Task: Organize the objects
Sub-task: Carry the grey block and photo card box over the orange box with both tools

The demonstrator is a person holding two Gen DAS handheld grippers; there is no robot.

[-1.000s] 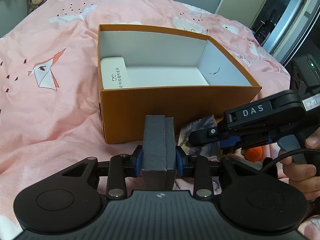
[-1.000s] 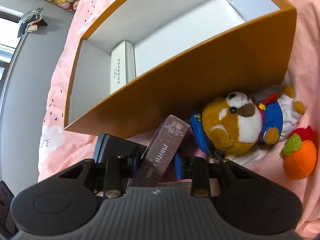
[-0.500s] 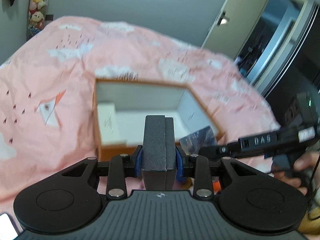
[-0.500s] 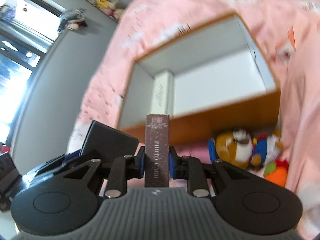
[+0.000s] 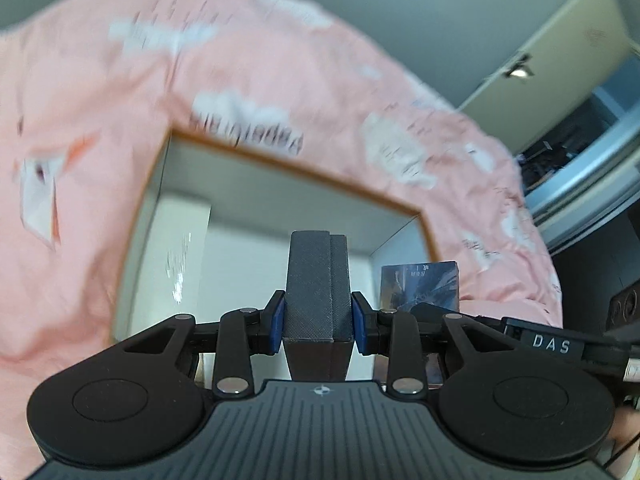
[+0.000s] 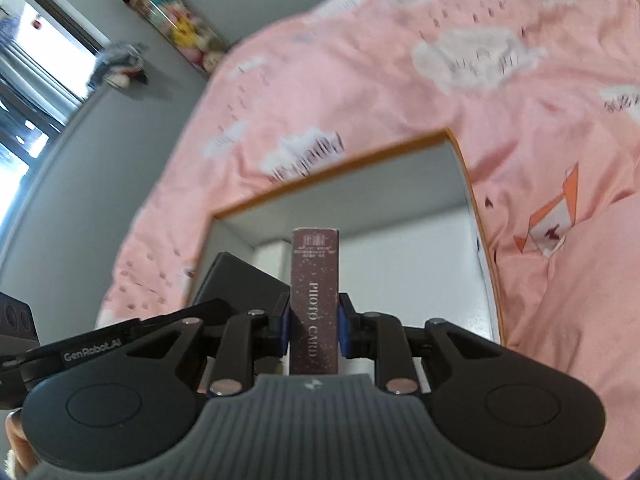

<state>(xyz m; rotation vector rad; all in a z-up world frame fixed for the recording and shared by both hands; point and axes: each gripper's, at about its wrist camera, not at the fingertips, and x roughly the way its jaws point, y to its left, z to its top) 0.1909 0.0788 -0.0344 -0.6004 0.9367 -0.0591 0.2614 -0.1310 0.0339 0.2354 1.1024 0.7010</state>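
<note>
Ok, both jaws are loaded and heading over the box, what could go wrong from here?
1. The left gripper with its dark grey case and the right gripper with the photo card box sit close side by side, so they may collide over the orange box.
2. The white box already fills one end, so a drop there could land on it.
3. Both views are blurred, so placement may be off.

The left gripper (image 5: 318, 316) is clamped on a dark grey textured box (image 5: 318, 286), its blue pads pressing both sides, held upright above the open orange box (image 5: 280, 164) on the pink bedspread (image 5: 100, 80). A white box (image 5: 176, 248) lies along the orange box's left wall. At the right edge, the right gripper (image 5: 424, 312) carries a photo card box (image 5: 420, 284). The background is blurred.
</note>
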